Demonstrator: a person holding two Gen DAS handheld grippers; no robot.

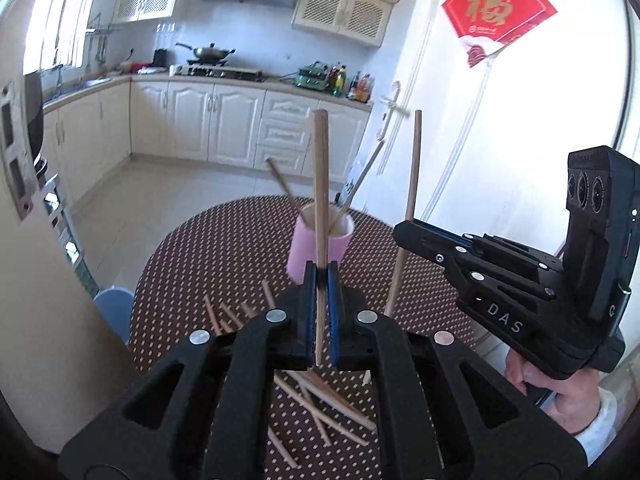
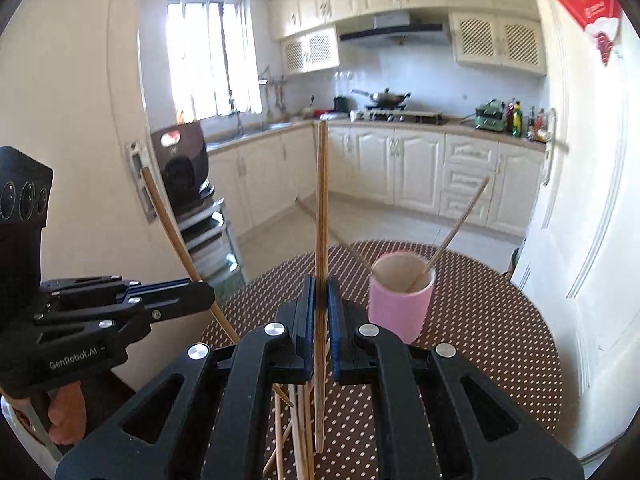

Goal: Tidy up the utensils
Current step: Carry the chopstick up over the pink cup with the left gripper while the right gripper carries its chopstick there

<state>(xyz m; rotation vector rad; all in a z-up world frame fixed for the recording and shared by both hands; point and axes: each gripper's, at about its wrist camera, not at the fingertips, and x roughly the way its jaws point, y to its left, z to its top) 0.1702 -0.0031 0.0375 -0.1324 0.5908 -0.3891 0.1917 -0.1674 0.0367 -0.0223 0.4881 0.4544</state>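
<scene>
In the left wrist view my left gripper (image 1: 321,276) is shut on a wooden chopstick (image 1: 320,184) that stands upright, just in front of the pink cup (image 1: 304,246). Two chopsticks (image 1: 280,184) lean in that cup. To the right, my right gripper (image 1: 400,234) is shut on another chopstick (image 1: 410,200). In the right wrist view my right gripper (image 2: 321,284) clamps its upright chopstick (image 2: 321,208), with the pink cup (image 2: 400,308) just right of it. My left gripper (image 2: 208,294) holds a tilted chopstick (image 2: 172,232). Several loose chopsticks (image 1: 324,404) lie on the dotted brown table (image 2: 480,340).
A pale blue stool (image 1: 114,312) stands at the table's left edge. A white door (image 1: 500,140) is close on the right. A rice cooker on a rack (image 2: 184,164) stands left of the table. Kitchen cabinets (image 2: 400,168) line the far wall. A hand (image 1: 560,396) grips the right handle.
</scene>
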